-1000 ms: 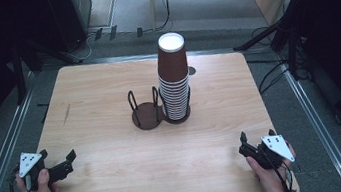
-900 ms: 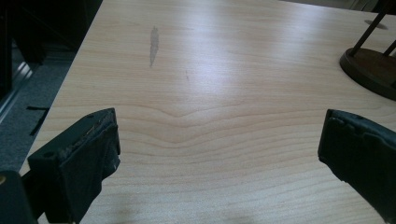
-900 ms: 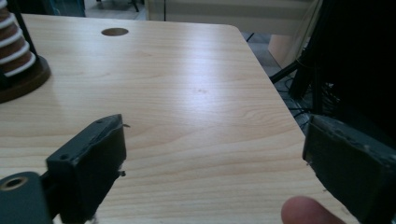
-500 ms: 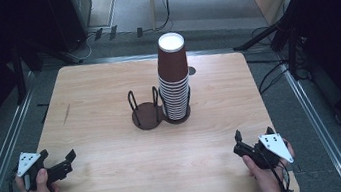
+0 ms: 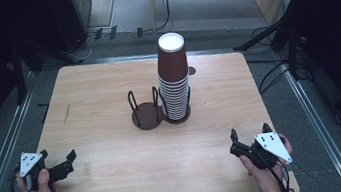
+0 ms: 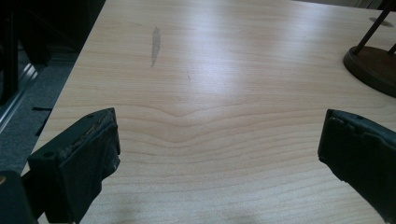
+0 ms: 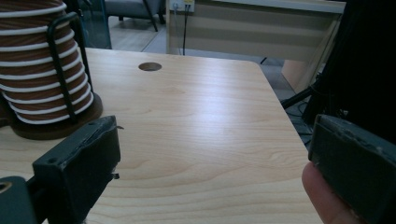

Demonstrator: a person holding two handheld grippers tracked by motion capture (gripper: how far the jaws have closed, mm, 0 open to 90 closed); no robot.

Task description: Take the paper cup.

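The tall stack of brown paper cups with white rims (image 5: 174, 80) stands upright, its long axis vertical, in the right ring of a dark two-ring wire holder (image 5: 146, 113) at the middle of the pale wooden tabletop (image 5: 97, 91); the left ring is empty. From the right tongs (image 5: 250, 138), jaws apart and holding nothing at the near right edge, the stack lies ahead and to the left. From the left tongs (image 5: 70, 160), likewise apart and holding nothing at the near left edge, it lies ahead and to the right. The right hand looks slightly nearer. The wood is smooth and bare; grey floor, cables and dark stands surround it.
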